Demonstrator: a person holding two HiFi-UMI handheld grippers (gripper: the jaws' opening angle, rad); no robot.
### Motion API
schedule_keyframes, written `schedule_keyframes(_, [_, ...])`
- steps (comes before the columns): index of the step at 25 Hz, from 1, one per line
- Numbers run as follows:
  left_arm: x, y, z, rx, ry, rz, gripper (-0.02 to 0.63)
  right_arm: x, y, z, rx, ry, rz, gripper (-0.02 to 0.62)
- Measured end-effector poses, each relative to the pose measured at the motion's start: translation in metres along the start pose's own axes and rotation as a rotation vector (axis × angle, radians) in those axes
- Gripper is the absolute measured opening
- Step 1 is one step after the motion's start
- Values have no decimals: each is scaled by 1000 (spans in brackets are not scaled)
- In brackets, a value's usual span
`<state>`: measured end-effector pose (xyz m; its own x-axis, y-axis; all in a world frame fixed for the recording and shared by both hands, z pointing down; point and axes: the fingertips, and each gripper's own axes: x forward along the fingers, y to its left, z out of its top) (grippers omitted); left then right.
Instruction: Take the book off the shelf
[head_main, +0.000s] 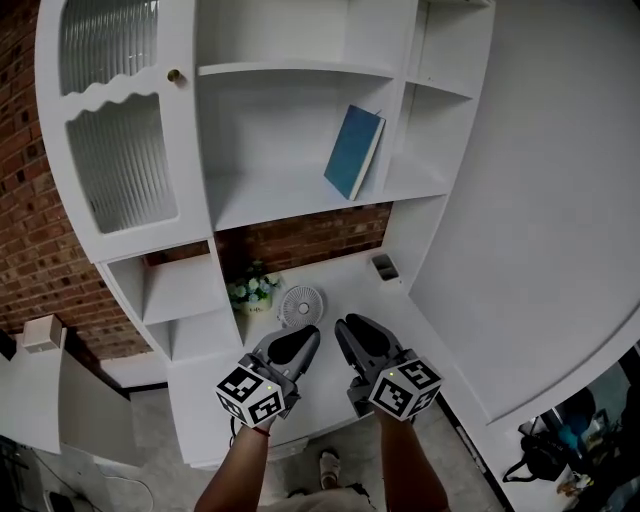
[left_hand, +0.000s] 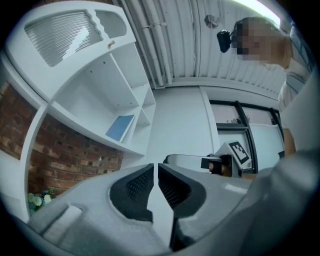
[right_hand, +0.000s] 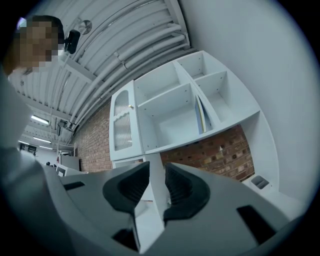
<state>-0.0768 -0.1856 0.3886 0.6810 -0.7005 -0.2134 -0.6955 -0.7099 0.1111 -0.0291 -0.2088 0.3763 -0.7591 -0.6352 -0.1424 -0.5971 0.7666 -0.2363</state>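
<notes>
The blue book (head_main: 353, 152) stands tilted on the white shelf (head_main: 270, 203) — leaning against its divider (head_main: 398, 120).

No legible text, brand or number in any view.
Book (head_main: 353, 151): plain blue cover, no title readable.
Marker cube (head_main: 250, 395) on left gripper (head_main: 303, 338), marker cube (head_main: 405, 390) on right gripper (head_main: 350, 328): black-and-white square patterns only, no letters, no digits.
Fan (head_main: 301, 305): no label readable.

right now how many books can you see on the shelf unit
1: a blue book leaning against the right-hand divider on the middle open shelf. More could be hidden behind the ribbed glass door.
</notes>
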Motion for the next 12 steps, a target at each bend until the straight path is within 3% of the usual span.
schedule_keyframes(12, [59, 43, 1, 11, 6, 7, 11, 41, -53, 17, 1, -3, 19, 114])
